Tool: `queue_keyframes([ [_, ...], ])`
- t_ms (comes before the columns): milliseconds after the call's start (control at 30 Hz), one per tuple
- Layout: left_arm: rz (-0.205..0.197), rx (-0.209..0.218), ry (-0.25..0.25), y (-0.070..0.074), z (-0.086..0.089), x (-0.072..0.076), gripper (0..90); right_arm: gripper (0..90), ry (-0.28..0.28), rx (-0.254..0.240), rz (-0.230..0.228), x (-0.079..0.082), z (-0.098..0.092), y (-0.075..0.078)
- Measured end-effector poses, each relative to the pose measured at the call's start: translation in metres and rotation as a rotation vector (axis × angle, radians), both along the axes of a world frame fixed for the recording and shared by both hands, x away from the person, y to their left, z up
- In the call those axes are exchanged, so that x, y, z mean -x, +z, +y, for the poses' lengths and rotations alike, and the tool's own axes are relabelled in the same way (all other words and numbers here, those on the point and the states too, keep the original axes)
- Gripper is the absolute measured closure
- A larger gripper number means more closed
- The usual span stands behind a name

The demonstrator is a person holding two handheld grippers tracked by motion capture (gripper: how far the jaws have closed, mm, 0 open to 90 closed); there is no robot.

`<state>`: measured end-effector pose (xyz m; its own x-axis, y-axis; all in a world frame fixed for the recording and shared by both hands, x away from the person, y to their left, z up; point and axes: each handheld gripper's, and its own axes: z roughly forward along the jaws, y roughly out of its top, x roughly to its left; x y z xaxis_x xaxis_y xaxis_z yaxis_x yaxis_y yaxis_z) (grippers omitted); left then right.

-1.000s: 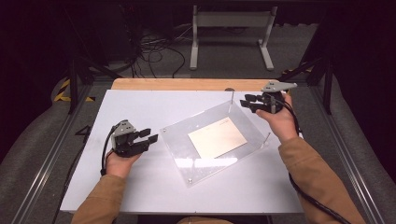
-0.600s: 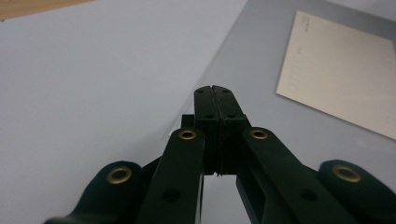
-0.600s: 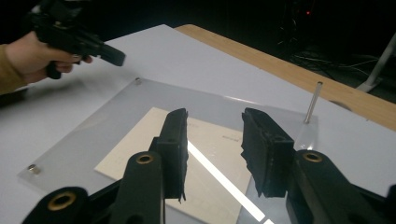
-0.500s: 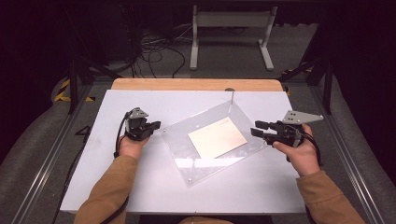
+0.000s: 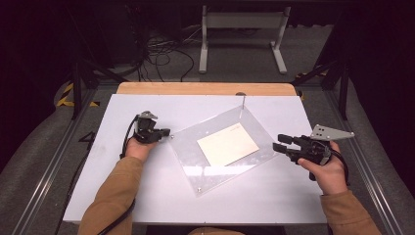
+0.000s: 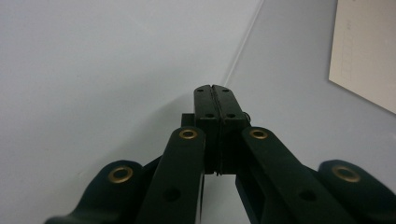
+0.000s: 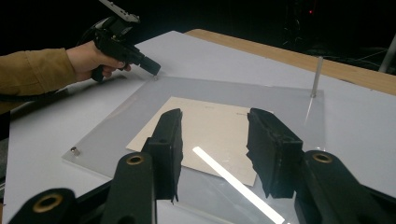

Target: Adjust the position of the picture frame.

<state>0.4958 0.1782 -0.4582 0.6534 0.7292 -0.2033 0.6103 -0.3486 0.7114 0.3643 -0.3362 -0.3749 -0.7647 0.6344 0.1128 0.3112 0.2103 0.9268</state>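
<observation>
Btwn the tongs lies the clear plate (image 5: 222, 147): left tongs (image 5: 166, 133) together, right tongs (image 5: 280, 142) apart.

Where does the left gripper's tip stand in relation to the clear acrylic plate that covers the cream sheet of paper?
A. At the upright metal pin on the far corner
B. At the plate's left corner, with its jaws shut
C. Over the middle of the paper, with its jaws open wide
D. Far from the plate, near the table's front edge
B: the left gripper meets the left corner of the clear acrylic plate, and its jaws are pressed together in the left gripper view.
</observation>
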Motion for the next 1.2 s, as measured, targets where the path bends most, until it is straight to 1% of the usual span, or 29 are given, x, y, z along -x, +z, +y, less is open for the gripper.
queue_keyframes([
  [33,0.0,0.0,0.0,0.0,0.0,0.0,89.8,55.2,0.0,0.0,0.0,0.0,0.0,0.0],
  [133,-0.015,-0.039,-0.018,0.002,-0.004,0.004,89.9,55.2,-0.016,-0.013,0.002,0.003,-0.007,-0.001],
  [167,-0.003,-0.032,-0.028,0.002,-0.006,0.007,89.9,55.1,-0.021,-0.014,0.002,0.004,-0.009,-0.001],
  [233,-0.001,-0.03,-0.055,0.002,-0.007,0.012,89.9,55.0,-0.038,-0.018,0.007,0.006,-0.014,-0.002],
  [267,0.001,-0.028,-0.08,0.002,-0.008,0.016,89.9,55.0,-0.048,-0.019,0.01,0.007,-0.017,-0.003],
  [300,0.003,-0.027,-0.088,0.002,-0.01,0.019,89.9,54.9,-0.057,-0.019,0.012,0.008,-0.02,-0.004],
  [333,0.009,-0.033,-0.116,0.003,-0.012,0.025,90.0,54.9,-0.062,-0.02,0.015,0.009,-0.022,-0.005],
  [367,0.008,-0.037,-0.134,0.003,-0.014,0.028,89.9,54.9,-0.075,-0.019,0.018,0.01,-0.026,-0.006],
  [400,0.004,-0.05,-0.159,0.004,-0.016,0.033,89.9,54.8,-0.084,-0.018,0.017,0.011,-0.029,-0.007],
  [433,0.009,-0.046,-0.176,0.004,-0.019,0.038,89.9,54.8,-0.099,-0.022,0.021,0.012,-0.032,-0.008],
  [467,0.009,-0.046,-0.176,0.004,-0.019,0.038,89.9,54.8,-0.099,-0.022,0.021,0.012,-0.032,-0.008],
  [500,0.015,-0.048,-0.2,0.004,-0.023,0.044,89.9,54.8,-0.109,-0.022,0.023,0.013,-0.035,-0.009],
  [533,0.013,-0.052,-0.216,0.005,-0.025,0.047,90.0,54.1,-0.134,-0.013,0.02,0.014,-0.04,-0.01],
  [600,0.018,-0.057,-0.258,0.005,-0.032,0.057,89.9,53.9,-0.179,0.003,0.021,0.016,-0.047,-0.011],
  [667,0.023,-0.055,-0.276,0.005,-0.038,0.065,89.9,54.2,-0.201,-0.012,0.027,0.017,-0.053,-0.013],
  [700,0.019,-0.059,-0.293,0.005,-0.04,0.069,89.9,54.3,-0.212,-0.013,0.029,0.017,-0.055,-0.013],
  [800,0.027,-0.05,-0.33,0.005,-0.049,0.08,89.9,54.6,-0.249,0.001,0.036,0.016,-0.061,-0.018],
  [833,0.025,-0.053,-0.35,0.005,-0.051,0.082,89.9,54.6,-0.262,0.003,0.042,0.015,-0.063,-0.02],
  [867,0.033,-0.048,-0.354,0.005,-0.053,0.086,89.9,54.6,-0.277,0.014,0.043,0.015,-0.064,-0.021],
  [933,0.027,-0.057,-0.382,0.005,-0.058,0.09,89.9,54.6,-0.304,0.029,0.048,0.012,-0.068,-0.025],
  [1000,0.023,-0.066,-0.399,0.006,-0.062,0.094,89.9,54.6,-0.33,0.027,0.054,0.008,-0.072,-0.031],
  [1067,0.003,-0.077,-0.407,0.006,-0.063,0.096,89.7,54.8,-0.351,0.042,0.057,0.002,-0.073,-0.036],
  [1133,0.005,-0.065,-0.396,0.005,-0.062,0.097,89.3,56.0,-0.369,0.061,0.061,-0.004,-0.073,-0.04],
  [1167,-0.011,-0.069,-0.387,0.005,-0.06,0.098,87.6,56.7,-0.38,0.07,0.066,-0.008,-0.074,-0.042],
  [1200,-0.008,-0.066,-0.371,0.005,-0.059,0.099,82.2,57.9,-0.389,0.08,0.065,-0.013,-0.074,-0.045],
])
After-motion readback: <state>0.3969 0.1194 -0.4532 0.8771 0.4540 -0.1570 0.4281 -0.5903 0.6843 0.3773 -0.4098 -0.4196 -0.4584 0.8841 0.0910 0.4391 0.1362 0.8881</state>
